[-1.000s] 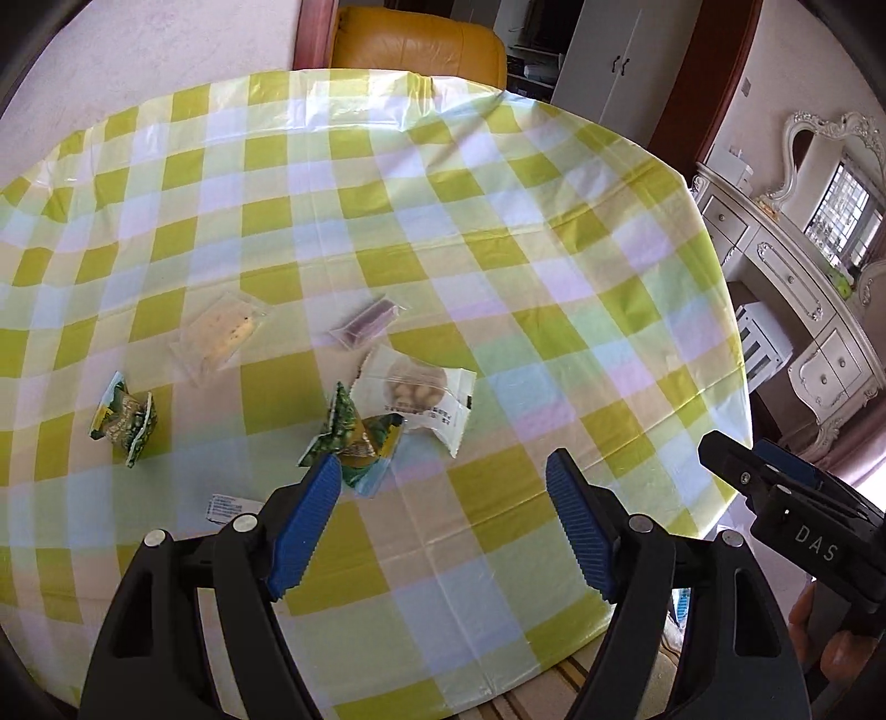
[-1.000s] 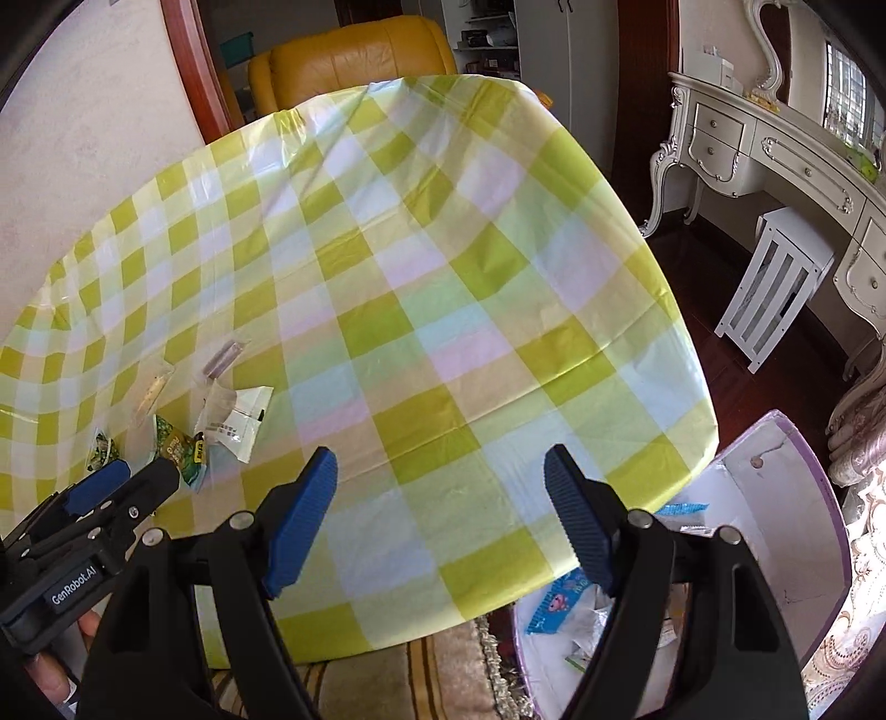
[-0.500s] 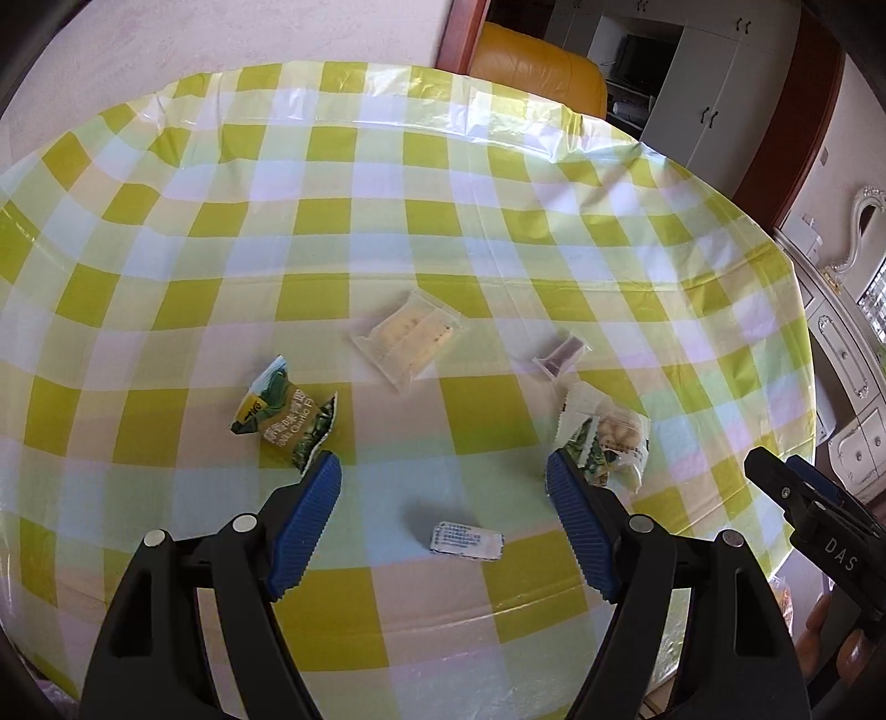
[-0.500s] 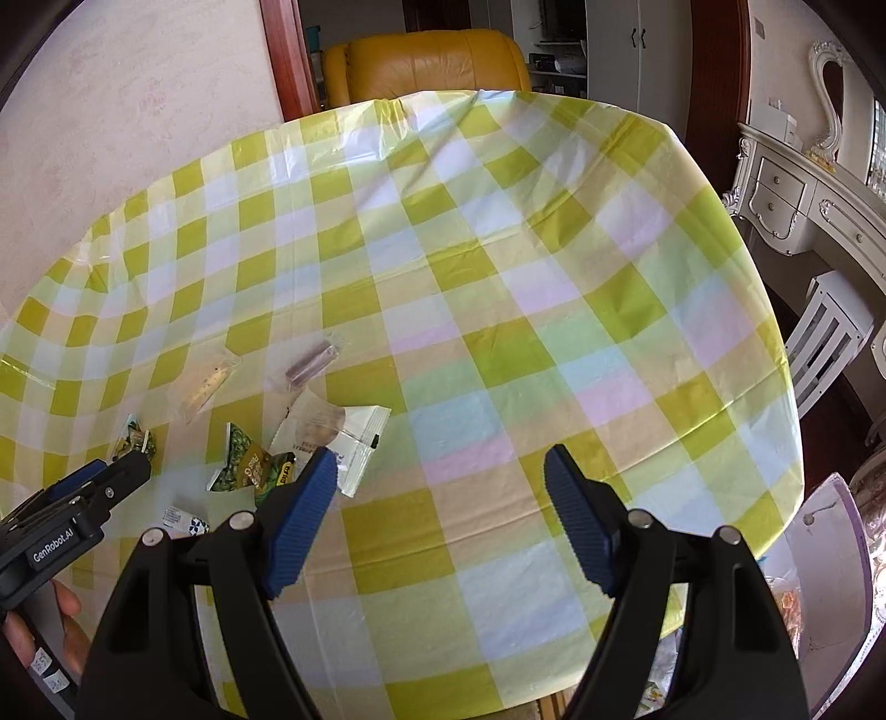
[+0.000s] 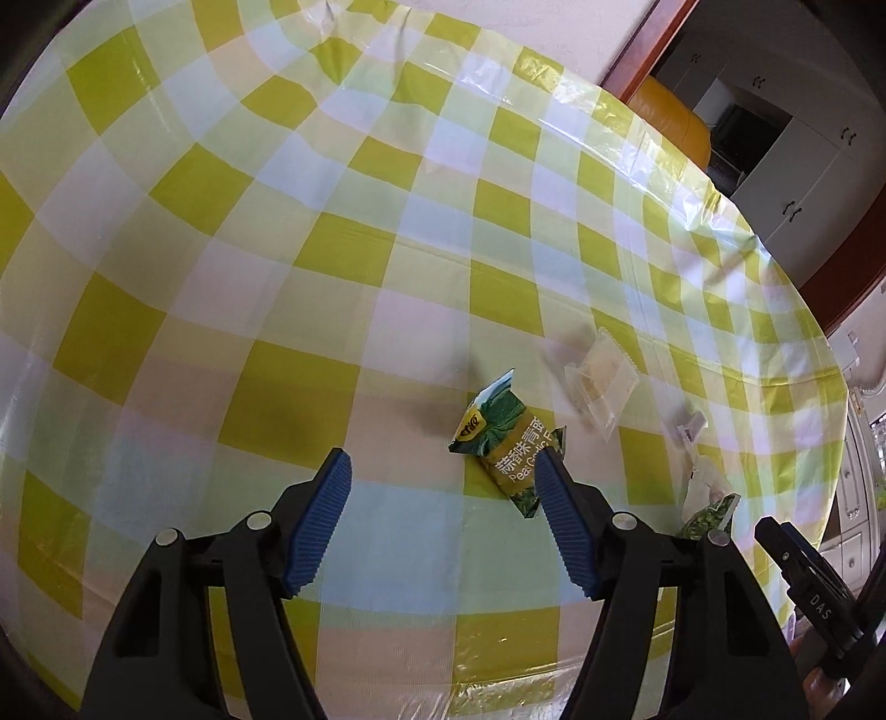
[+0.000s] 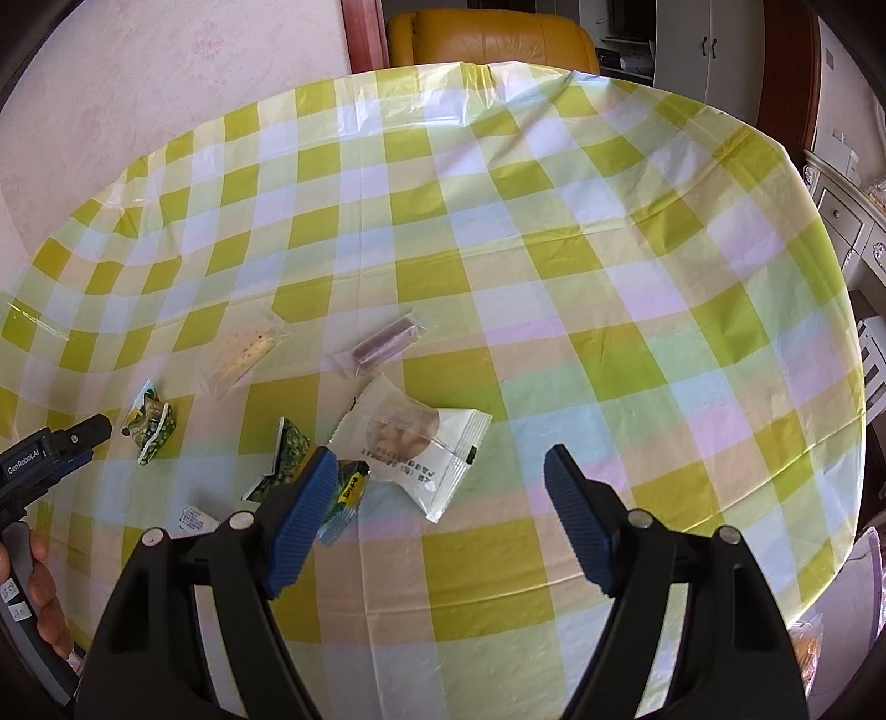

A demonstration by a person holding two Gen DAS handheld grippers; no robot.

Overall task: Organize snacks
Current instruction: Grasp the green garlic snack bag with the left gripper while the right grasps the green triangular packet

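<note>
Several snack packets lie on the green-checked tablecloth. In the left wrist view a green pea packet [image 5: 506,443] lies just ahead of my open left gripper [image 5: 440,462], touching its right fingertip, with a clear cracker packet [image 5: 601,382] beyond. In the right wrist view my open right gripper [image 6: 440,462] hovers over a white biscuit packet [image 6: 412,443]. A second green pea packet [image 6: 290,454] lies by its left finger, a third [image 6: 149,423] farther left, a purple bar [image 6: 385,343] and a cracker packet [image 6: 243,354] behind. My left gripper [image 6: 83,437] shows at the left edge.
A small white sachet [image 6: 194,518] lies near the table's front edge. A yellow leather armchair [image 6: 487,33] stands behind the table, white cabinets [image 5: 797,160] at the back right. The right gripper's tip [image 5: 797,570] shows low right in the left wrist view.
Both grippers have swung left over the table and come lower. The left one now faces the far-left pea packet; the right one has left the box on the floor and faces the white biscuit packet.
</note>
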